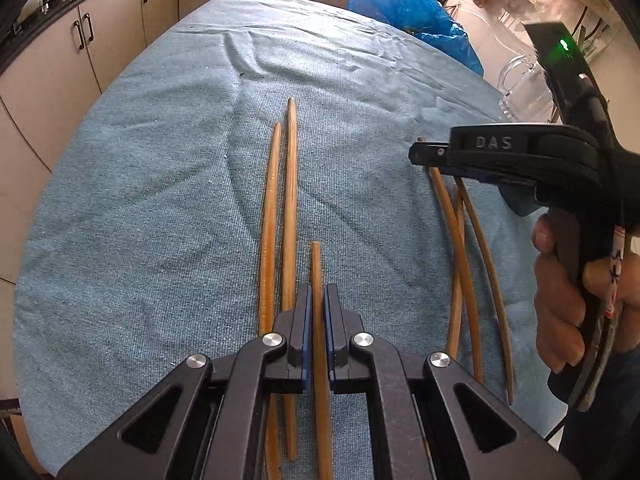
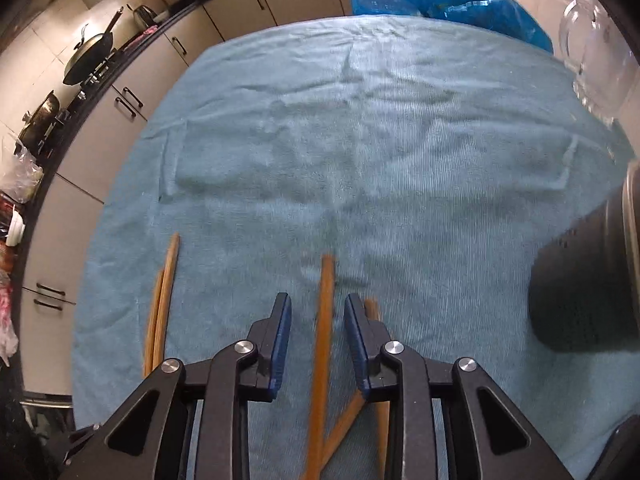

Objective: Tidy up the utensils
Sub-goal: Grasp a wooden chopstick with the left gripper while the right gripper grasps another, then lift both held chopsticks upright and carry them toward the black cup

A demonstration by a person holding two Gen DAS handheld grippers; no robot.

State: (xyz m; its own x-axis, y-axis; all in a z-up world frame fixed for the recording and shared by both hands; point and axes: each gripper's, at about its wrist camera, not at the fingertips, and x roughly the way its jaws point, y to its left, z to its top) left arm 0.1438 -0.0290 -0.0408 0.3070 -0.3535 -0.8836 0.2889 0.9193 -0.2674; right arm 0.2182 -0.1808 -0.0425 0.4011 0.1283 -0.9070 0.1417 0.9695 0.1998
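Observation:
Several wooden chopsticks lie on a blue towel. My left gripper is shut on one chopstick, beside two aligned chopsticks to its left. Three crossed chopsticks lie to the right, under my right gripper, which hovers above their far ends. In the right wrist view my right gripper is open, and one chopstick lies between its fingers below. The crossed ones show under it, and the aligned pair lies at the left.
A blue plastic bag sits at the towel's far edge. A clear glass mug stands at the right. A black perforated holder stands at the right in the right wrist view. Kitchen cabinets run along the left.

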